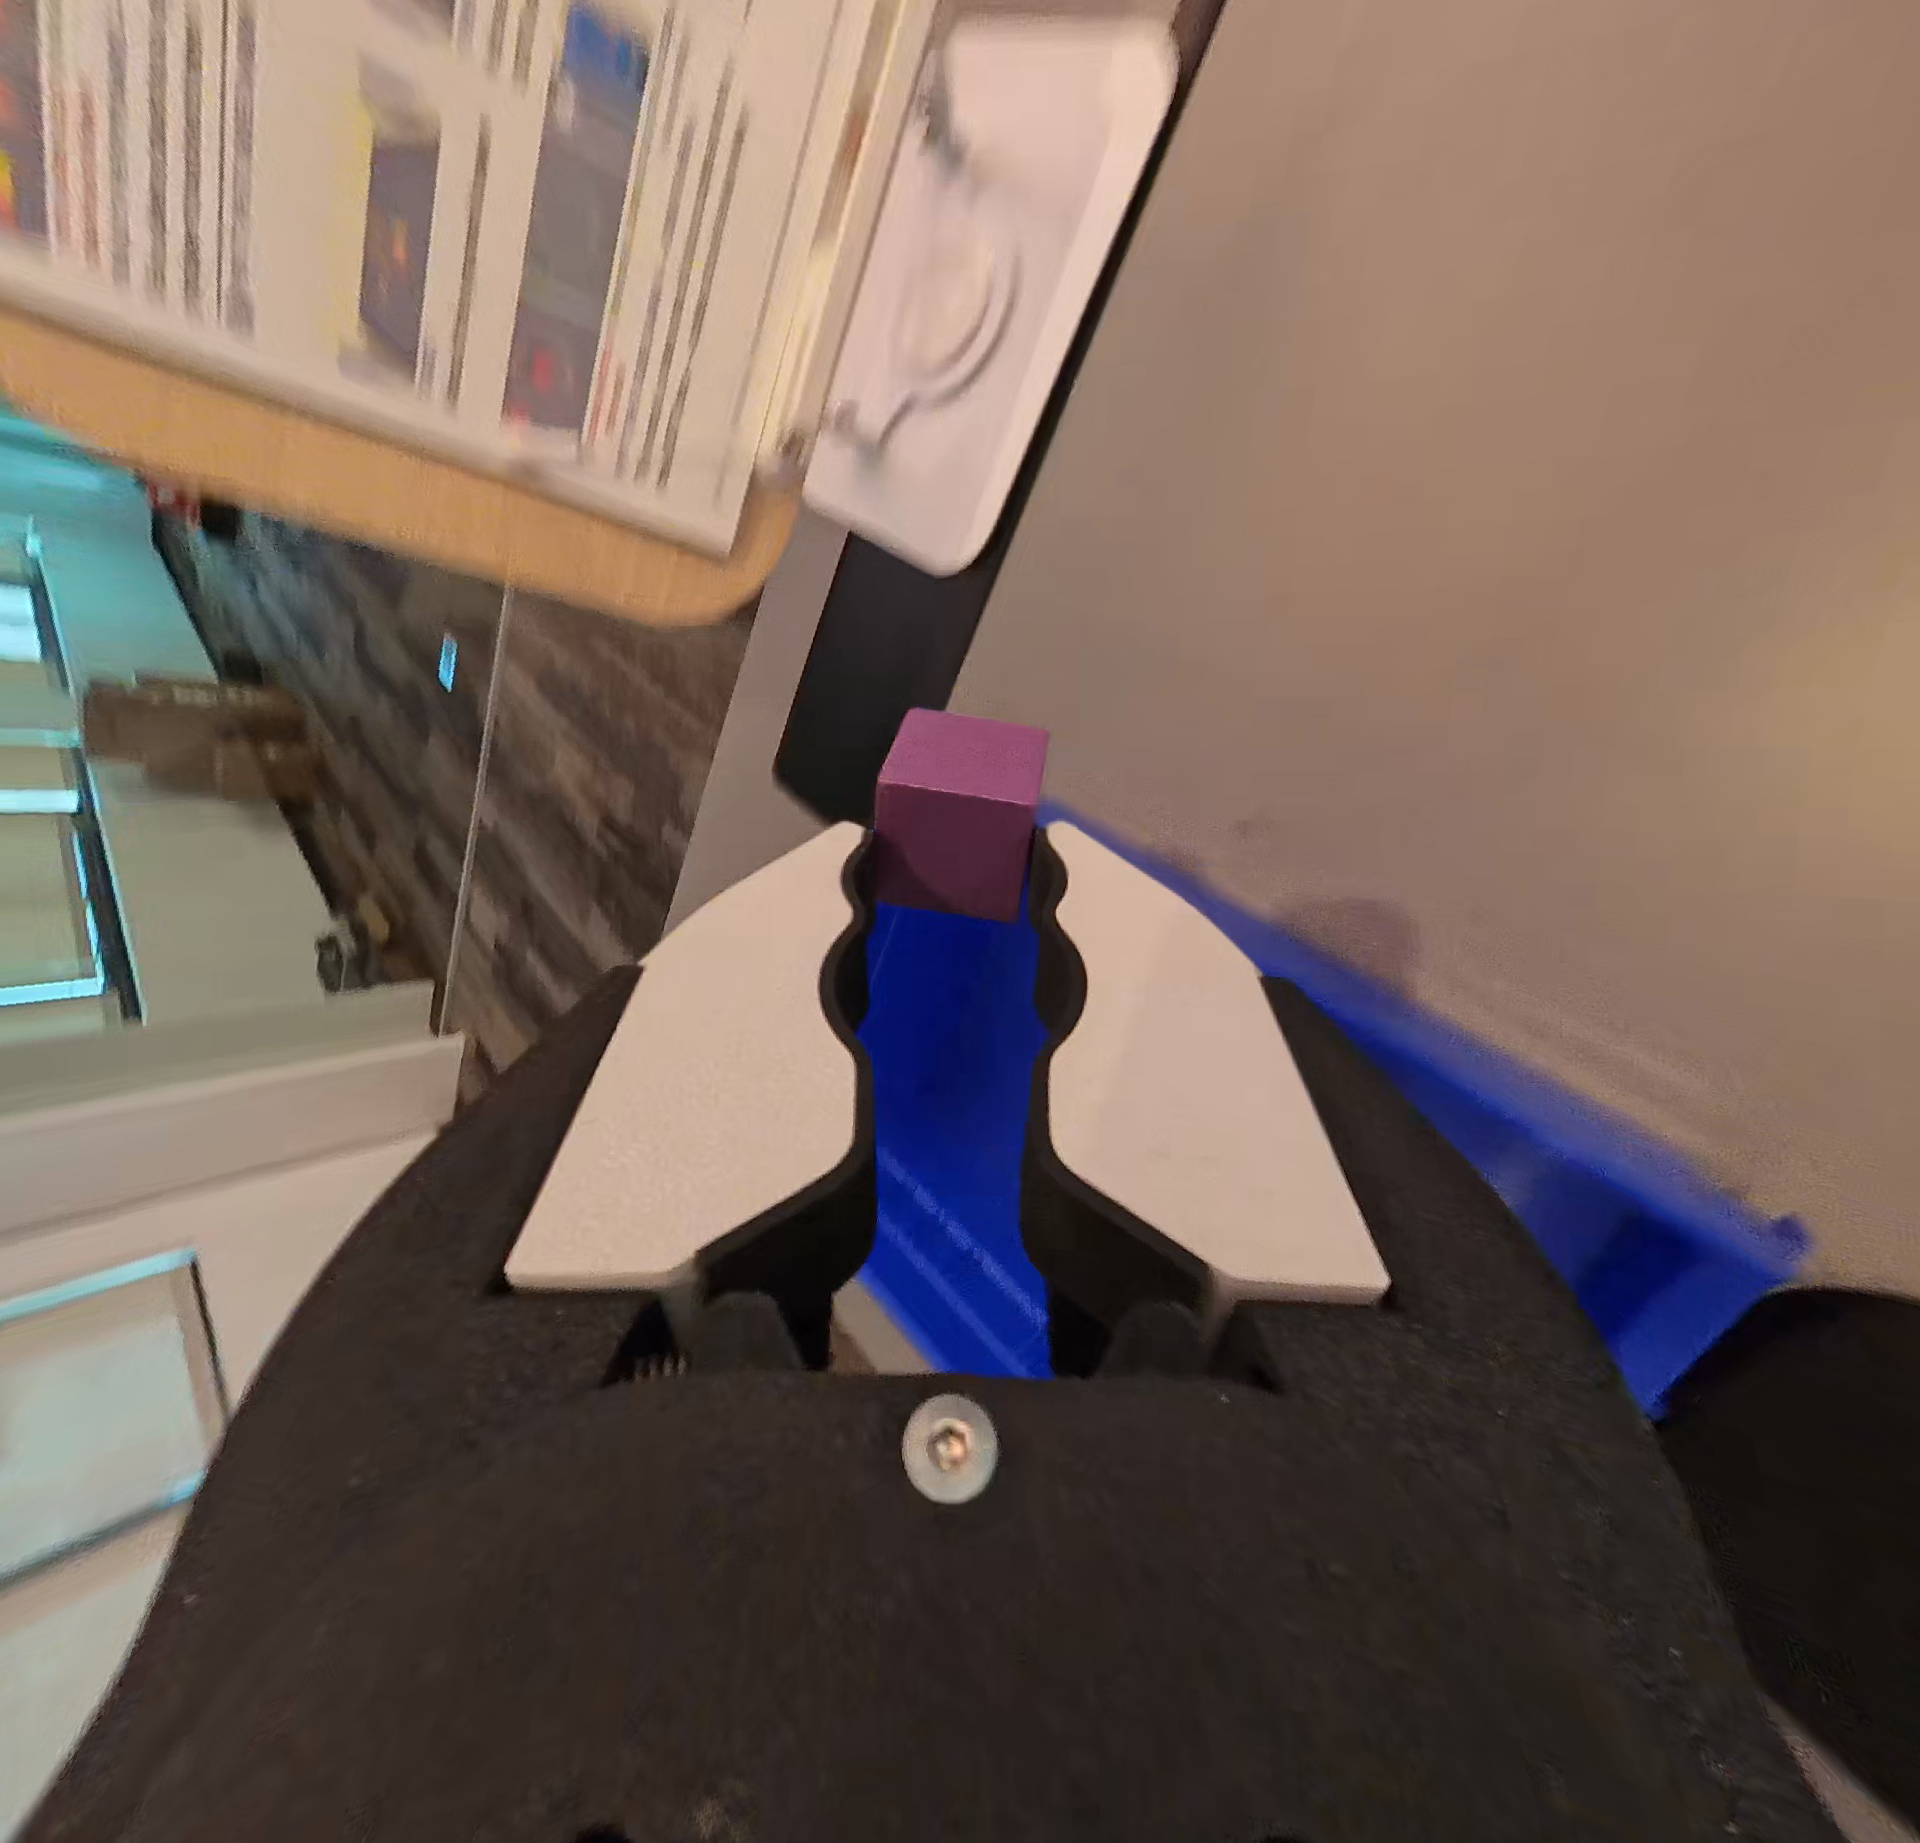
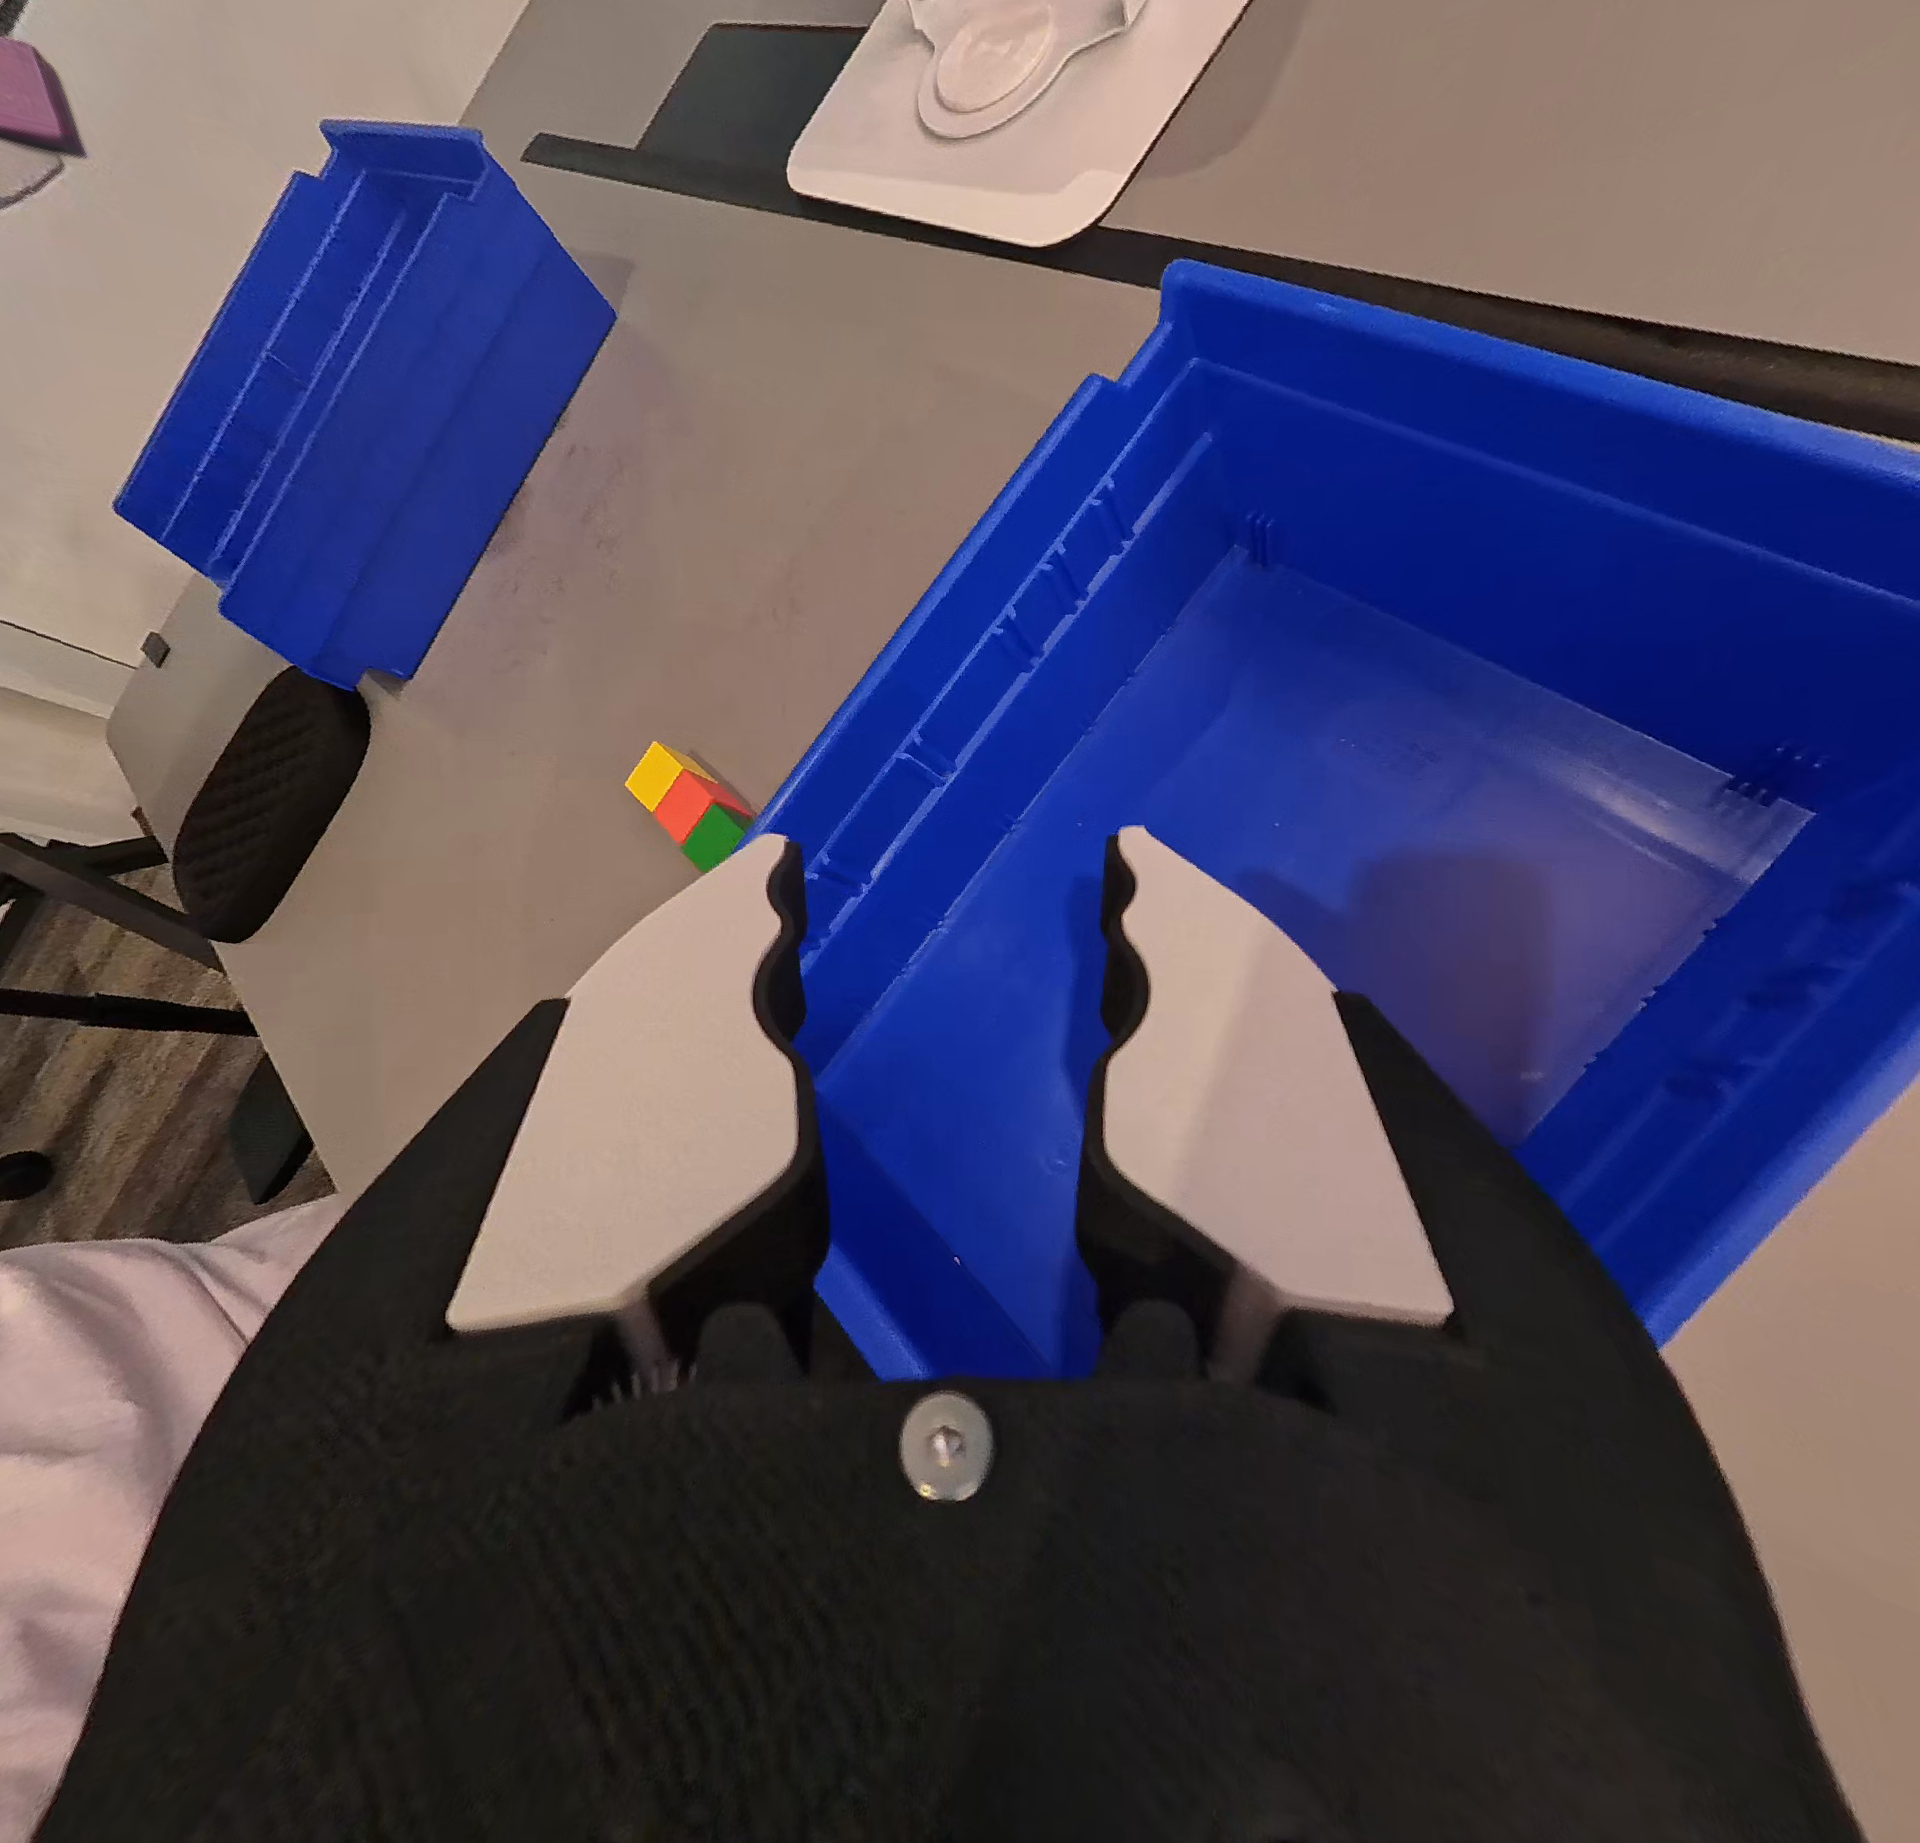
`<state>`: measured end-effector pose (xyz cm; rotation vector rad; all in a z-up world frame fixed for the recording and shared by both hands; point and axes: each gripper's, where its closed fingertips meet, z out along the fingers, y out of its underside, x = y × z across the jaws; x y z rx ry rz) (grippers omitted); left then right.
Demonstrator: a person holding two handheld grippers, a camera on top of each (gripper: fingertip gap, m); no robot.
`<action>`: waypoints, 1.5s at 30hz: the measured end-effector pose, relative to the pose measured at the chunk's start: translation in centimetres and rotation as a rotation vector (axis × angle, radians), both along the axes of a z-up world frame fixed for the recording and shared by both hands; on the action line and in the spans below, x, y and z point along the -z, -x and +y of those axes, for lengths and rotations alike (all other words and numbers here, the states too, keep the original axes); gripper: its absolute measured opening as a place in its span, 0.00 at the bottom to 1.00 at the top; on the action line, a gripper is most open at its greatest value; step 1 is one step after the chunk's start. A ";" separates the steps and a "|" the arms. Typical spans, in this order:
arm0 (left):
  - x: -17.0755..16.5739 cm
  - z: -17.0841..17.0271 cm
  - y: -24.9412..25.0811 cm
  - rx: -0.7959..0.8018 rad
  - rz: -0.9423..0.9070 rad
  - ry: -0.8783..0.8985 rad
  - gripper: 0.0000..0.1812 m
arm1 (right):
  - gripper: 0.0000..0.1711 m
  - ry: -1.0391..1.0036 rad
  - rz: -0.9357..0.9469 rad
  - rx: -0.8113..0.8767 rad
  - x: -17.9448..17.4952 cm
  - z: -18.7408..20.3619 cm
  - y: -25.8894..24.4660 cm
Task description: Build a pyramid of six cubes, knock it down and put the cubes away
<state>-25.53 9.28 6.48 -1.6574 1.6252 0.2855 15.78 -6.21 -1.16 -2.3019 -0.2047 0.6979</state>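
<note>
A small purple cube (image 1: 961, 822) with matte faces sits pinched between the tips of the left gripper (image 1: 956, 843), whose grey fingers (image 1: 727, 1045) with black wavy pads are drawn in narrow around it; the cube pokes out past the tips toward 12 o'clock. Beneath the fingers and running off toward 4 o'clock lies a blue plastic bin (image 1: 1455, 1076) on the grey tabletop (image 1: 1558, 546). At 11 o'clock a blurred printed sheet (image 1: 416, 183) hangs over a wooden edge, with a white stand base (image 1: 987, 266) just beside it at 12 o'clock.

In the right wrist view, three more cubes, a yellow cube (image 2: 655, 773), a red cube (image 2: 691, 801) and a green cube (image 2: 715, 837), lie touching in a short row on the table, just beside the left fingertip at 11 o'clock. The right gripper (image 2: 951, 863) is spread wide and holds nothing, hovering over a large open blue bin (image 2: 1403, 359) that fills 1 to 4 o'clock. A second blue bin (image 2: 364, 391) stands well apart at 10 o'clock. A black round object (image 2: 265, 806) sits at the table's edge at 9 o'clock.
</note>
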 end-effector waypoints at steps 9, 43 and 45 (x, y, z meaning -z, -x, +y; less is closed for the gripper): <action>2.8 -8.9 -13.0 0.205 -0.048 0.143 0.15 | 0.33 -0.022 0.005 -0.008 -0.6 -0.3 0.2; 18.4 -16.0 -21.2 0.282 0.466 0.491 0.15 | 0.33 -0.035 0.042 0.016 -0.7 -1.1 -1.2; 18.6 -16.0 -21.3 0.280 0.483 0.498 0.15 | 0.33 -0.038 0.045 0.013 -0.8 -1.1 -1.2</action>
